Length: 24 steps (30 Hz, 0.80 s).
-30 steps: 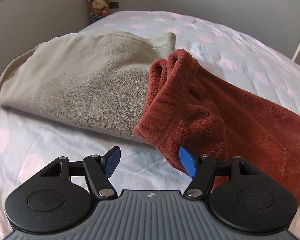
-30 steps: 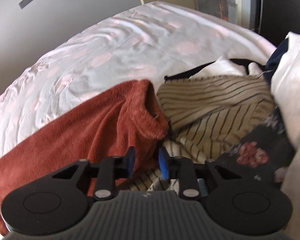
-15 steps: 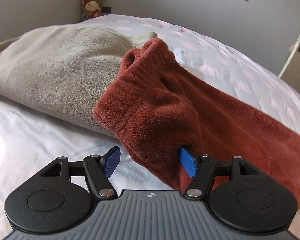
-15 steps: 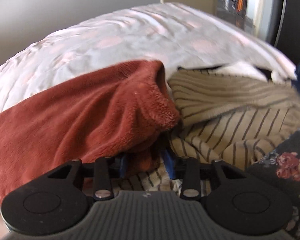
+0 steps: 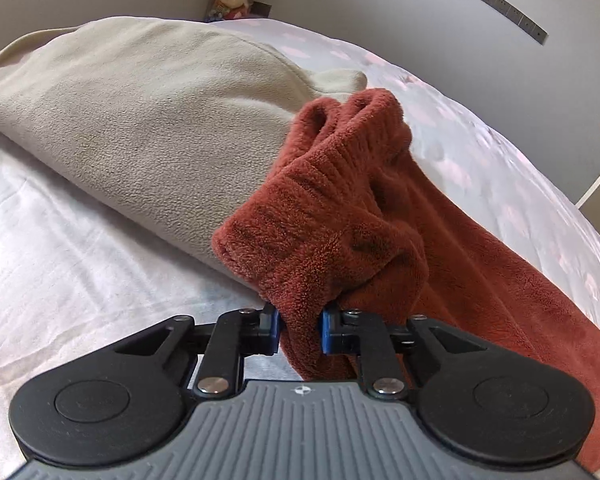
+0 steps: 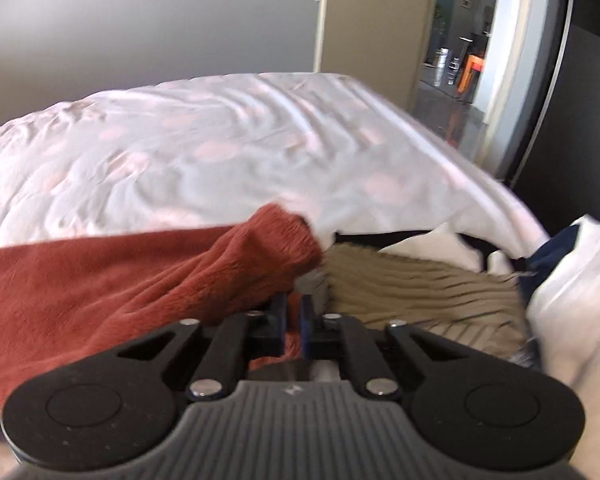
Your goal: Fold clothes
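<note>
Rust-red fleece garment (image 5: 340,224) lies stretched across the bed (image 5: 60,240), one end overlapping a beige fleece (image 5: 152,120). The left gripper (image 5: 299,330) is closing, its blue pads already pinching a bunched fold of that end. At the other end the right gripper (image 6: 294,320) has its jaws drawn narrow on the red fabric, though blur makes the contact hard to judge. A striped olive garment (image 6: 412,284) lies just beside it.

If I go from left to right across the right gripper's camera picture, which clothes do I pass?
Rust-red fleece garment → olive striped top → white garment.
</note>
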Tool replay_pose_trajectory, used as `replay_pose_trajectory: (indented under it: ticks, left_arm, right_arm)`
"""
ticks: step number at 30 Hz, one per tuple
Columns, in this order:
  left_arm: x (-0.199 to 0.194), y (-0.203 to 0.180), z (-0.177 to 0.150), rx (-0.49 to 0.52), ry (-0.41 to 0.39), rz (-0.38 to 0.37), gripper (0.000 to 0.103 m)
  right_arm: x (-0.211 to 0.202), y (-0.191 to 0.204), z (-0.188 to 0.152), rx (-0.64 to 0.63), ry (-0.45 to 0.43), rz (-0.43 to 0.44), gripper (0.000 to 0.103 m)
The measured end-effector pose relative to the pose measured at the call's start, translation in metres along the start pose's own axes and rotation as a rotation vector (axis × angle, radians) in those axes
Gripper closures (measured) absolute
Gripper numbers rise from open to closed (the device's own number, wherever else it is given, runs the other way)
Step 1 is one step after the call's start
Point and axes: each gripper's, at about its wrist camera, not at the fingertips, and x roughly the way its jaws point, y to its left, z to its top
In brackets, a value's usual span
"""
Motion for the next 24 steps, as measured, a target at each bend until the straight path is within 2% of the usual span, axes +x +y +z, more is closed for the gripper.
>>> replay_pose_trajectory:
  ticks: [1,3,5,8,10,12,15,17,19,21,24]
  left_arm:
    - [0.0,0.0,0.0,0.002,-0.003,0.008,0.088]
    - [0.001,0.0,0.001,0.003,-0.001,0.008,0.088]
    - [0.002,-0.001,0.0,0.007,0.003,0.011,0.088]
    - [0.003,-0.005,0.0,0.017,0.005,0.021,0.087]
    - [0.001,-0.007,-0.001,0.027,0.002,0.027,0.087]
    - [0.001,-0.005,-0.001,0.024,0.002,0.019,0.086]
    - [-0.003,-0.001,-0.001,0.019,0.01,-0.005,0.083]
    - [-0.011,0.001,-0.003,0.014,0.007,-0.012,0.08]
    - [-0.02,0.003,-0.006,0.017,0.003,-0.025,0.07]
    - [-0.03,0.002,-0.008,0.018,-0.016,-0.054,0.041]
    - [-0.036,0.004,-0.012,0.003,-0.019,-0.068,0.036]
  right_arm:
    - [0.003,-0.003,0.001,-0.011,-0.001,-0.086,0.103]
    - [0.01,-0.023,0.001,0.035,0.021,-0.135,0.103]
    - [0.014,-0.046,-0.004,0.128,0.038,-0.102,0.103]
    - [0.006,-0.057,-0.014,0.187,0.023,0.033,0.103]
    - [0.005,-0.051,-0.02,0.193,0.054,0.093,0.097]
    - [0.005,-0.044,-0.025,0.195,0.091,0.148,0.096]
    - [0.015,-0.037,-0.037,0.262,0.144,0.207,0.089]
    - [0.023,-0.029,-0.046,0.269,0.176,0.201,0.088]
    - [0.03,-0.023,-0.054,0.28,0.197,0.19,0.085]
    - [0.037,-0.023,-0.058,0.31,0.2,0.18,0.074]
    - [0.042,-0.029,-0.063,0.377,0.197,0.2,0.066]
